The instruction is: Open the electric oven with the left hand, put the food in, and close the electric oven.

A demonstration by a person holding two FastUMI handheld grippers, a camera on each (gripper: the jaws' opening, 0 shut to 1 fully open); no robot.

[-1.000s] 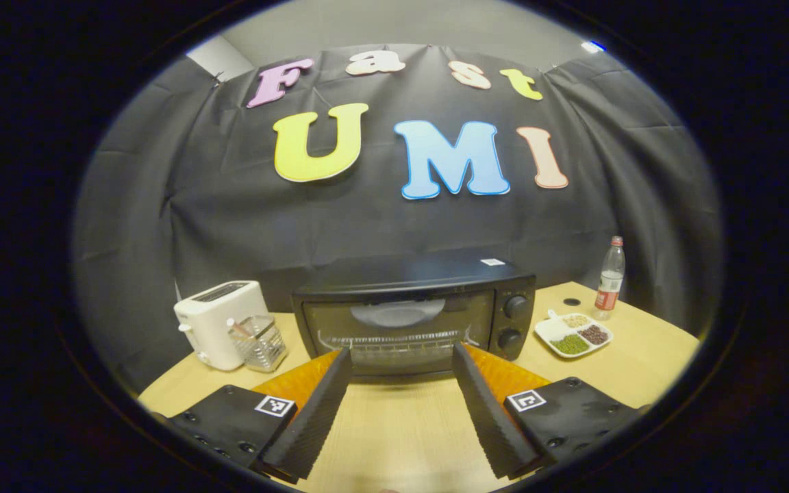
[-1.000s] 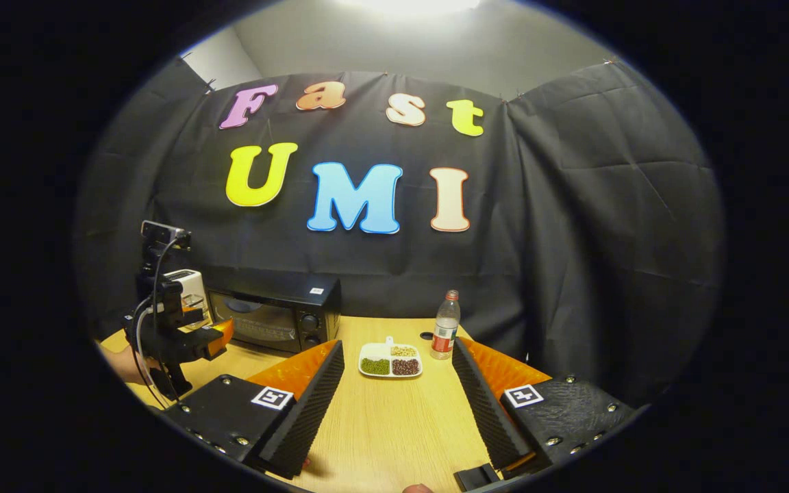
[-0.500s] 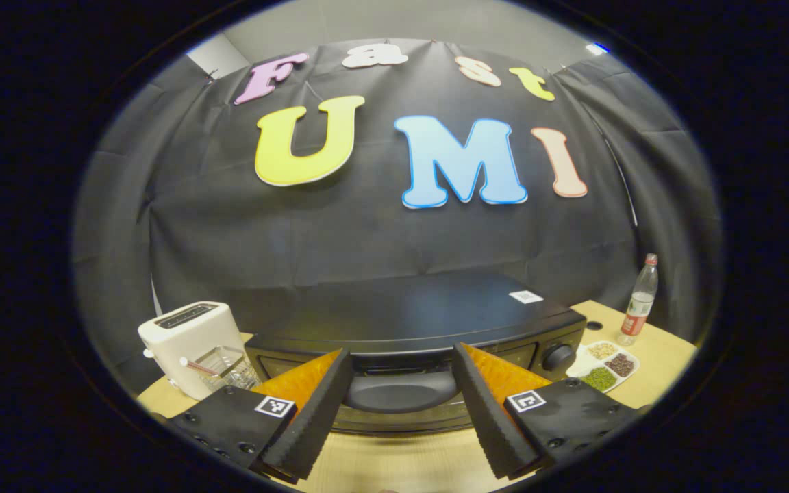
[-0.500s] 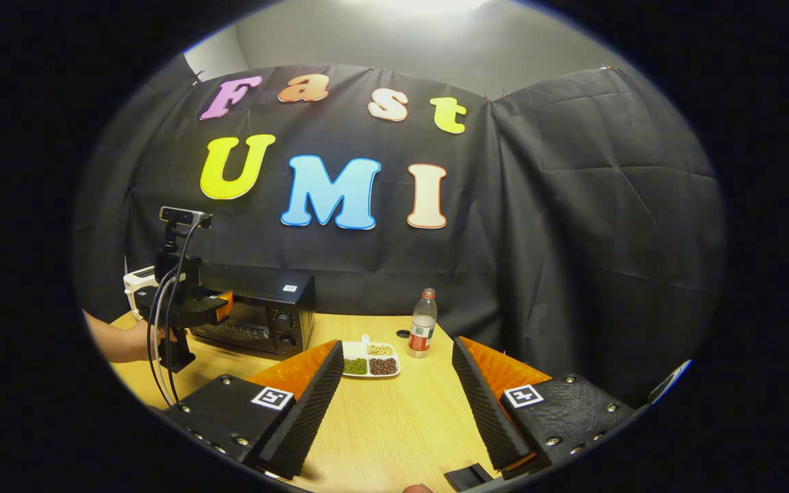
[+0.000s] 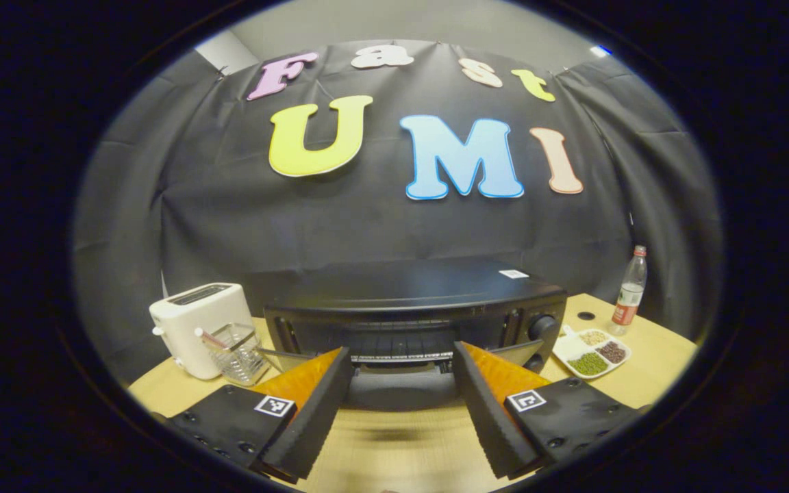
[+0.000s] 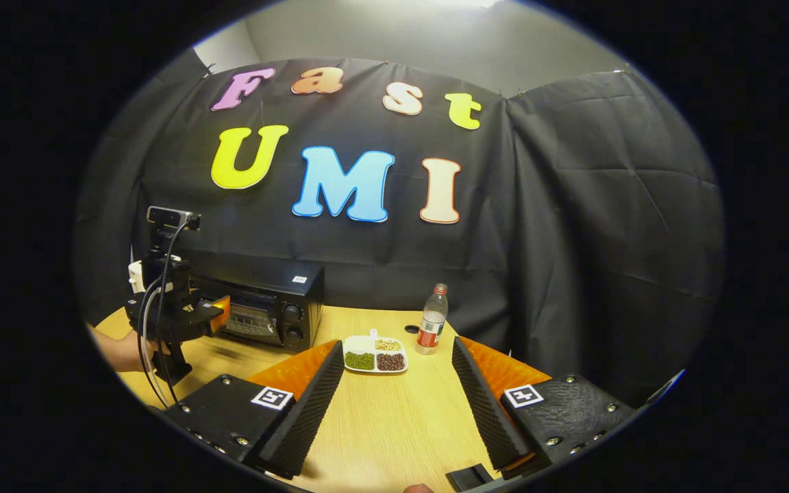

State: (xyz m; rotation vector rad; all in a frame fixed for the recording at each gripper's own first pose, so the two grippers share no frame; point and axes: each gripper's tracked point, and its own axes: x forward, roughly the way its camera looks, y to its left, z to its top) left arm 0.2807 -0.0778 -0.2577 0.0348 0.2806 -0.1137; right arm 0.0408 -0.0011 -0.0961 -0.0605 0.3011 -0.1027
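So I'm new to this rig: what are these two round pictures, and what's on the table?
A person holds a two-finger gripper in each hand; each carries its own camera. The left gripper view looks past the left gripper, fingers spread, at the black oven, door partly tipped open. The right gripper, open and empty, faces a divided dish of beans and a bottle; the left gripper shows there by the oven. A white toaster stands on the wooden table.

Black oven (image 5: 415,301), white toaster (image 5: 196,327), pale wood-grain table (image 6: 394,424), red-labelled clear bottle (image 6: 431,329)
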